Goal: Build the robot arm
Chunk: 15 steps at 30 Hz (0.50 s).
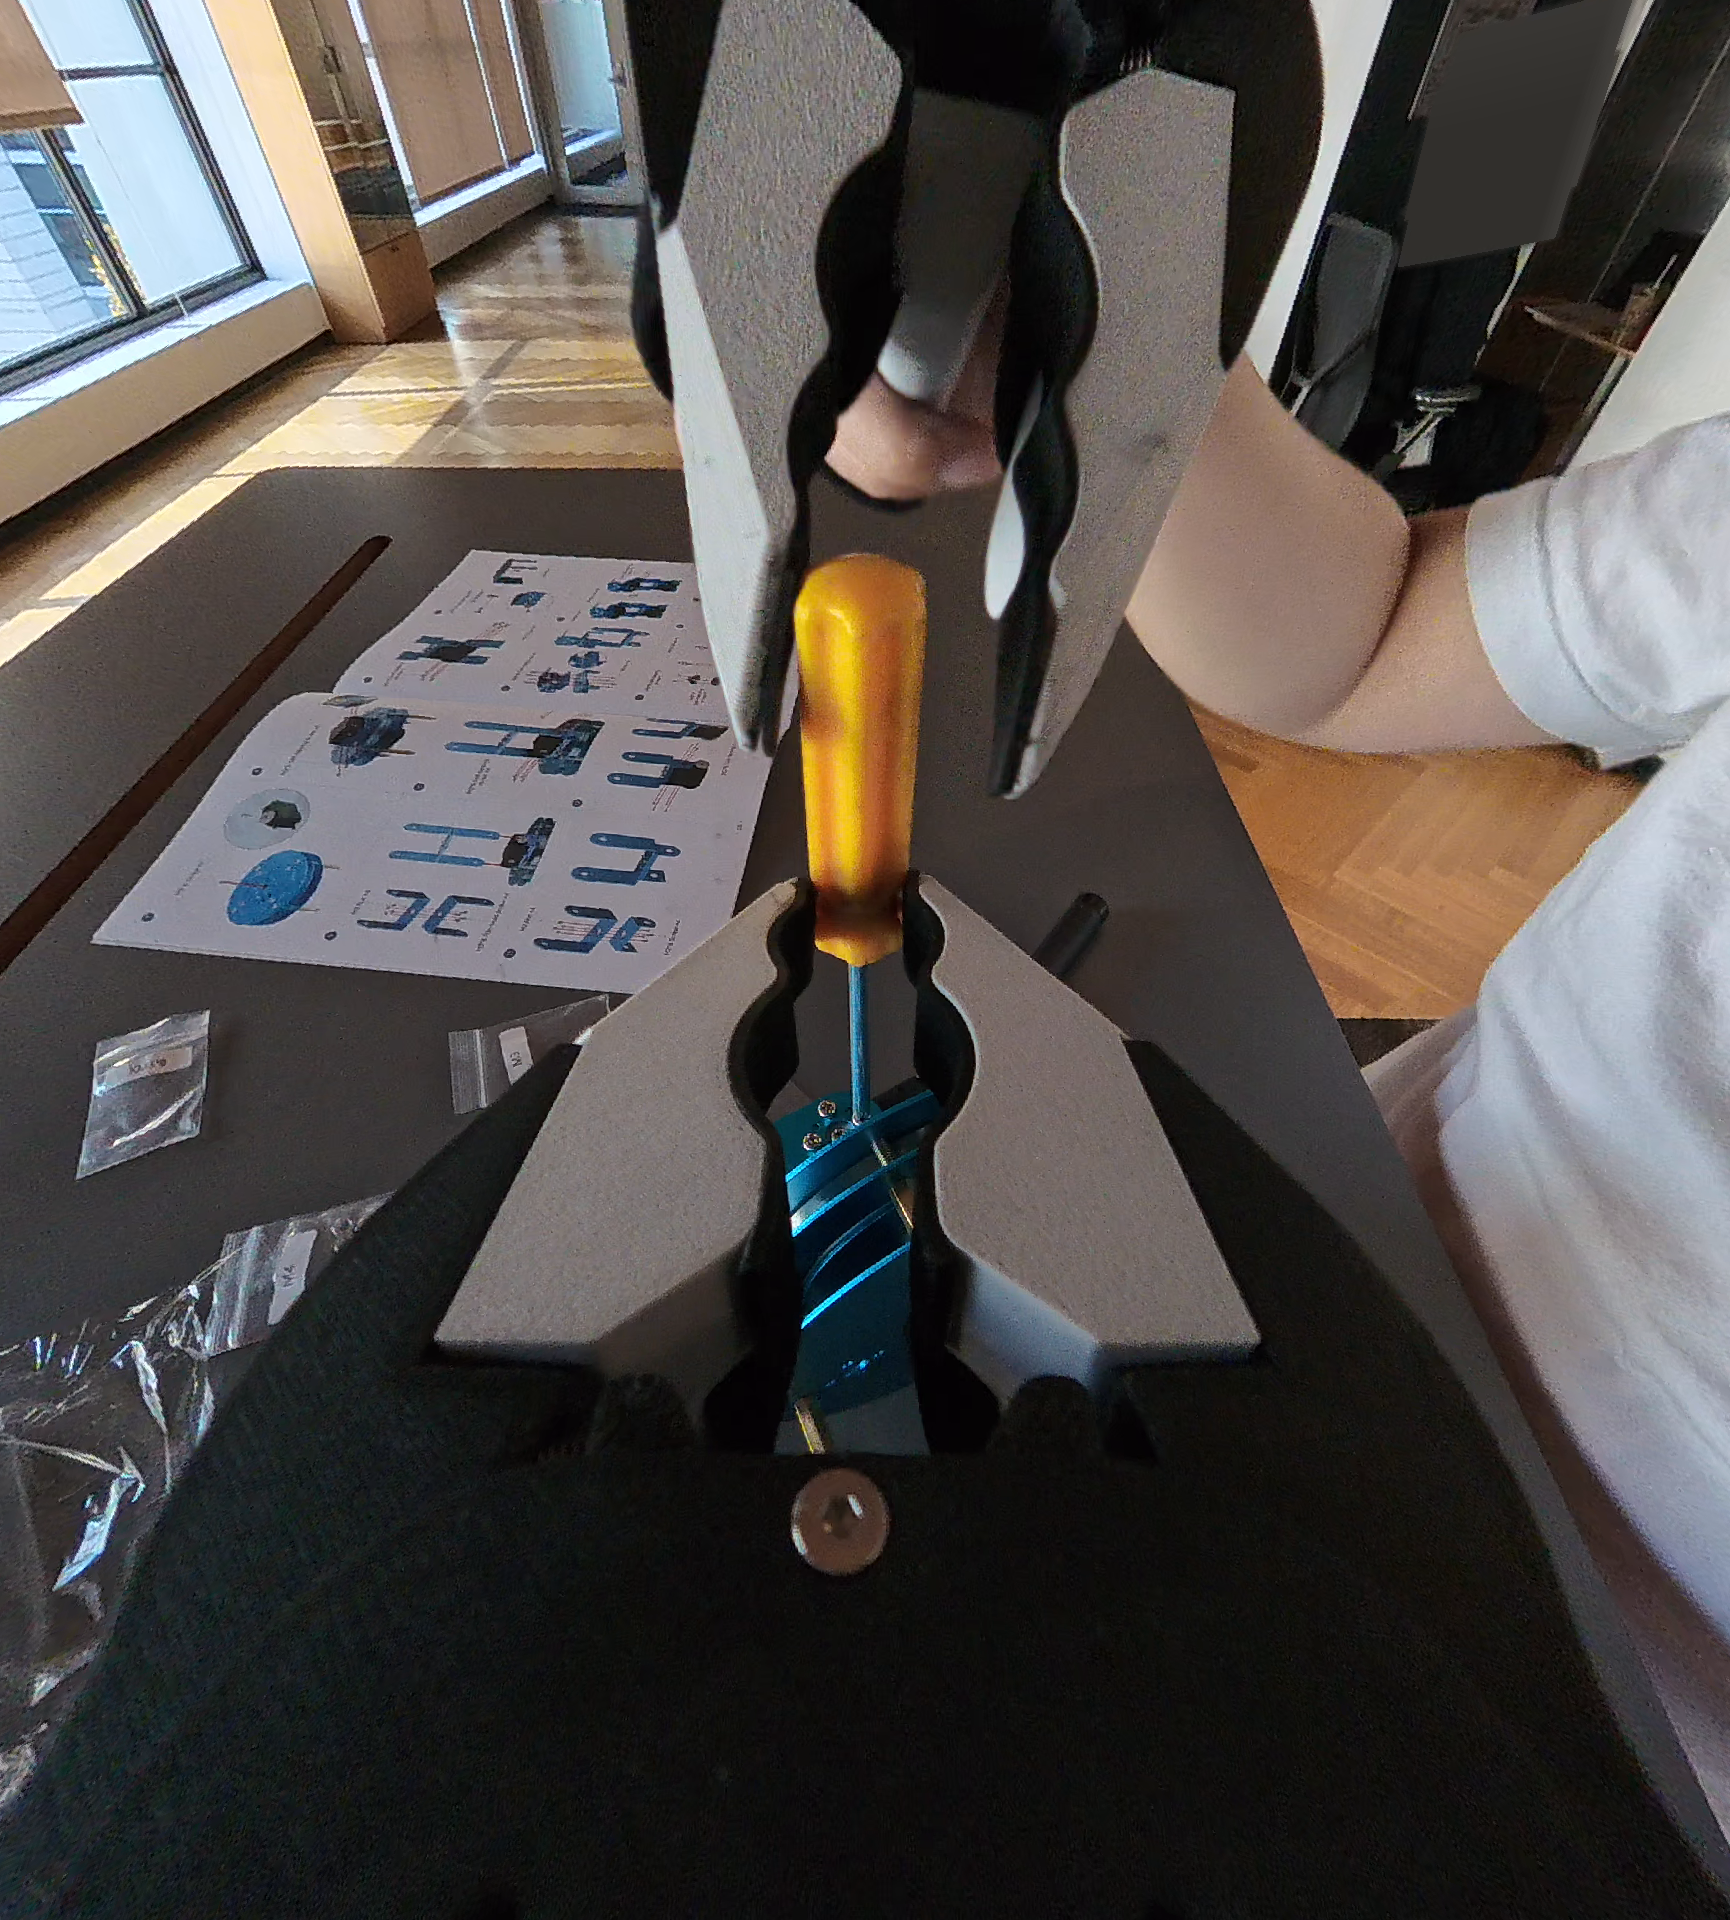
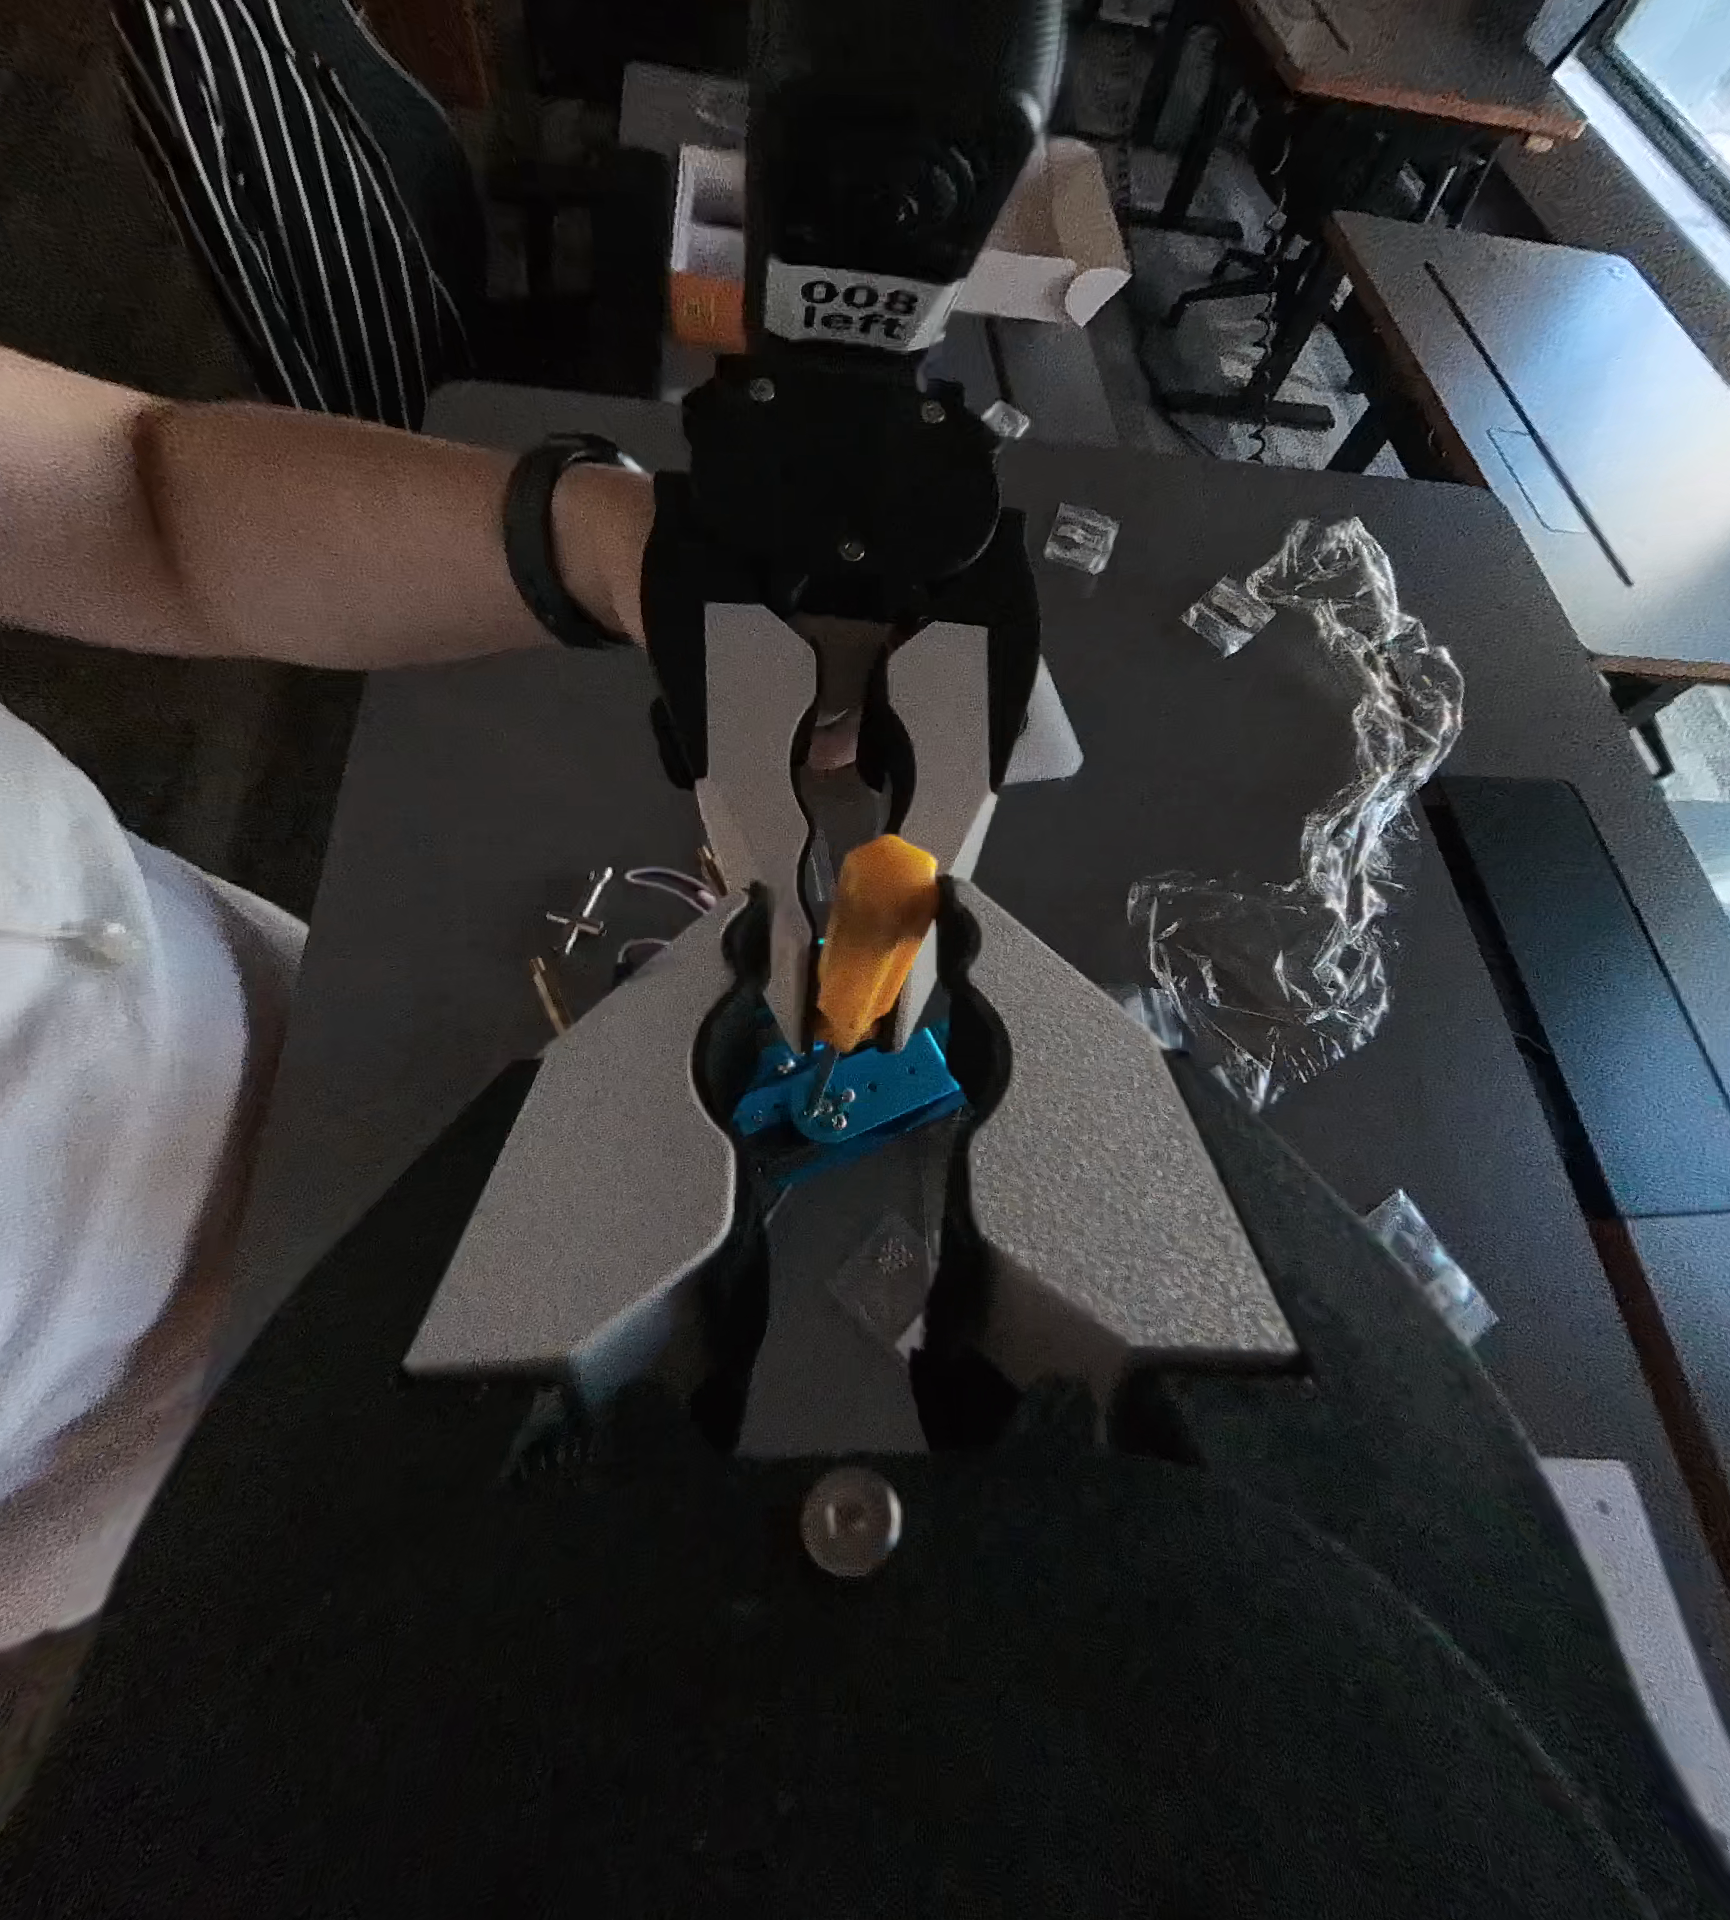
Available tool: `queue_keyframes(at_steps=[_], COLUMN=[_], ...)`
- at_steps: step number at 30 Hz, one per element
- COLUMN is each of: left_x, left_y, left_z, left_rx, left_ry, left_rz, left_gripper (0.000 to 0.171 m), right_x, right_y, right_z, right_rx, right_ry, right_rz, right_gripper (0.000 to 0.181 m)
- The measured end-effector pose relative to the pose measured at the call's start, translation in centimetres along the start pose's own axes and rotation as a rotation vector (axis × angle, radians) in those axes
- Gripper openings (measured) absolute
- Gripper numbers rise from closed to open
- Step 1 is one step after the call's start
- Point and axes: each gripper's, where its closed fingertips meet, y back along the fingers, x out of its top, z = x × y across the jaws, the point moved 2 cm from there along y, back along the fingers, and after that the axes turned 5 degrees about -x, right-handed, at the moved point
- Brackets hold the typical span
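An orange-handled screwdriver (image 1: 856, 727) stands upright with its thin shaft on a screw of a blue metal part (image 1: 840, 1195) lying on the dark table (image 1: 30, 831). My left gripper (image 1: 856, 899) is shut on the lower end of the handle. My right gripper (image 1: 887, 748) comes in from above, open, with its fingers on either side of the handle's top; one finger is close against it. In the right wrist view the right gripper (image 2: 850, 904) straddles the screwdriver (image 2: 866, 935), the left gripper (image 2: 850, 1023) grips it, and the blue part (image 2: 840, 1091) lies below.
Two printed instruction sheets (image 1: 445, 831) lie beyond the part. Small zip bags (image 1: 144, 1091) and crumpled clear wrap (image 2: 1308, 831) lie on the table. Brass standoffs and screws (image 2: 570, 935) lie left of the grippers. A black rod (image 1: 1074, 925) lies near the table's edge. A person's white-shirted body (image 1: 1619, 1143) stands alongside.
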Motion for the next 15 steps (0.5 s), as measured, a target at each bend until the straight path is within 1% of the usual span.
queue_keyframes(at_steps=[2, 4, 7, 9, 11, 13, 15], left_x=[0.0, 0.0, 0.0, 0.0, -0.1, -0.1, 0.0], left_y=[-0.1, -0.1, -0.1, -0.1, 0.0, 0.0, 0.0], left_z=[0.0, 0.0, 0.0, 0.0, 0.0, -0.1, -0.2], left_rx=[-0.005, -0.006, -0.012, -0.017, -0.018, -0.023, -0.009], left_ry=[-0.008, -0.017, -0.023, -0.023, -0.022, -0.012, -0.005], left_rz=[-0.009, -0.018, -0.021, -0.021, -0.022, -0.018, -0.011], left_gripper=[0.015, 0.015, 0.015, 0.015, 0.015, 0.015, 0.016], right_x=[-0.2, 0.0, 0.2, 0.2, 0.3, 0.3, 0.1], right_y=[0.3, 0.4, 0.3, 0.2, 0.2, 0.1, 0.1], right_z=[-0.3, 0.1, 0.3, 0.4, 0.5, 0.5, 0.8], right_rx=[0.052, 0.077, 0.153, 0.194, 0.214, 0.211, 0.168], right_ry=[0.161, 0.294, 0.376, 0.385, 0.353, 0.296, 0.210], right_rz=[-0.094, -0.181, -0.313, -0.384, -0.421, -0.436, -0.444], right_gripper=[0.035, 0.033, 0.023, 0.022, 0.021, 0.019, 0.018])
